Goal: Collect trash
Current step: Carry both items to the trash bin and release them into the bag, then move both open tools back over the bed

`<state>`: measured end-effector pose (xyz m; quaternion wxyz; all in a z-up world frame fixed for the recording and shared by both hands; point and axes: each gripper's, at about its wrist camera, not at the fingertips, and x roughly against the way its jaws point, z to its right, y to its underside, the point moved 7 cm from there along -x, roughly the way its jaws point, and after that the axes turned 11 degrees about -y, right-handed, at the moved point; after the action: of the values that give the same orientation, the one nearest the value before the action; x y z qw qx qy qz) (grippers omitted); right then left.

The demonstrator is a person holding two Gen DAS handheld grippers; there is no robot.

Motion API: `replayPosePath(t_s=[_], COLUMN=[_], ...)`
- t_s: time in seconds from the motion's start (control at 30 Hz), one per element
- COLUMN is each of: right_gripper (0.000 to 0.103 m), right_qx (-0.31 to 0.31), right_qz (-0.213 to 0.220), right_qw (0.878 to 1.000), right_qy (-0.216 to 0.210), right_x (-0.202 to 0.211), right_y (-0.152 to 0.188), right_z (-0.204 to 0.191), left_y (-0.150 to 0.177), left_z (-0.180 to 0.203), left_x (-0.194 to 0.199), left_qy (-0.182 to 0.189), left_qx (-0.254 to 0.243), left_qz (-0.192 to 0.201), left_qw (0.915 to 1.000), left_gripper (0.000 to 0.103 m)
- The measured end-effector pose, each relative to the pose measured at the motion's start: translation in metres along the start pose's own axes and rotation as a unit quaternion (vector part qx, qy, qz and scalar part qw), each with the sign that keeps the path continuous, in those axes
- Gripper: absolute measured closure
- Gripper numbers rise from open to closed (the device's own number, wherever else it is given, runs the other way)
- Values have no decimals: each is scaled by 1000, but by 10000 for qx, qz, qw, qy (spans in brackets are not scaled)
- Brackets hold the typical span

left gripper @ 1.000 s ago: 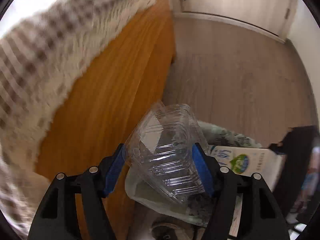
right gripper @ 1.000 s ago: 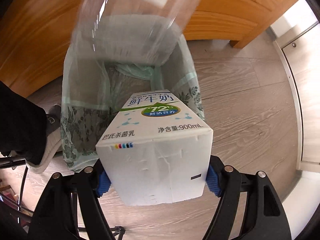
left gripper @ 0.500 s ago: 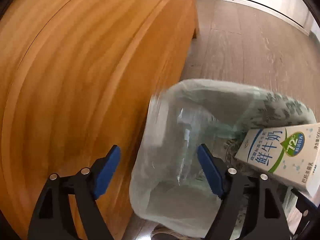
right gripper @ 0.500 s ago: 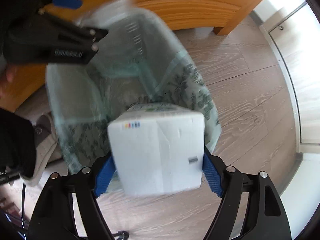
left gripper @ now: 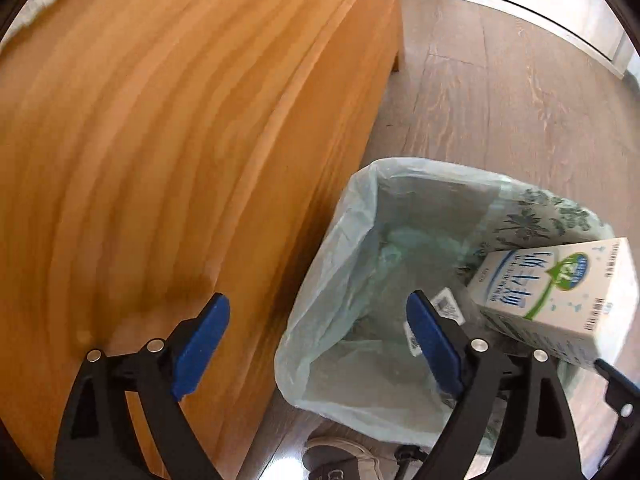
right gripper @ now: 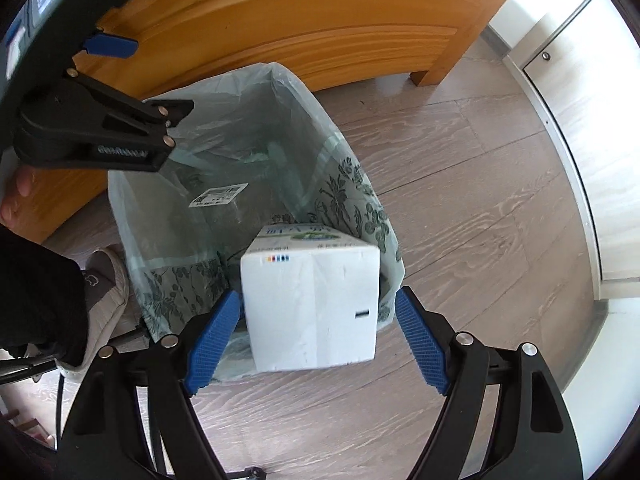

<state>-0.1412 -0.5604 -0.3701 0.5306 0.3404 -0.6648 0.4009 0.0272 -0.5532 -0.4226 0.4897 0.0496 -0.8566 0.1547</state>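
Note:
A bin lined with a pale green bag [left gripper: 360, 216] [right gripper: 280, 76] stands on the floor by wooden furniture. A clear plastic container with a white label [right gripper: 218, 196] [left gripper: 448, 308] lies inside it. My left gripper [left gripper: 316, 300] [right gripper: 164, 76] hovers over the bin's rim, its jaws opening with nothing between them. A white milk carton [right gripper: 316, 308] [left gripper: 560, 292] hangs end-on over the bin's near edge, between the fingers of my right gripper [right gripper: 318, 296]. A gap shows between the right pad and the carton, so the pads are not pressing on it.
The orange wooden furniture [left gripper: 180, 140] [right gripper: 320, 20] stands close beside the bin. A grey slipper [right gripper: 104, 280] and a dark sleeve [right gripper: 36, 300] are at the bin's left. White cabinet doors [right gripper: 580, 120] line the far side of the grey wood floor [right gripper: 480, 200].
The clear container has left my left gripper and dropped into the bin, and that gripper's jaws have widened. The carton has tipped end-on over the bin and sits looser between the right pads.

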Motion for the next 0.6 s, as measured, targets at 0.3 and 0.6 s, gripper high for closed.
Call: replayPosePath(t_s=[0.3,0.6], right_gripper=[26,26], right_qx=[61,397], right_qz=[239,1000], right_qw=[9997,9942], right_qy=[-93,92], right_x=[41,134], right_y=[6,-31], right_z=[-5,-11], left_y=[-22,-27], left_z=[-12,-113], left_x=[69,202], left_qy=[479,946], left_qx=[-214,858], left_qz=[48,911], left_qw=[9986,9876], left_gripper=[16,14])
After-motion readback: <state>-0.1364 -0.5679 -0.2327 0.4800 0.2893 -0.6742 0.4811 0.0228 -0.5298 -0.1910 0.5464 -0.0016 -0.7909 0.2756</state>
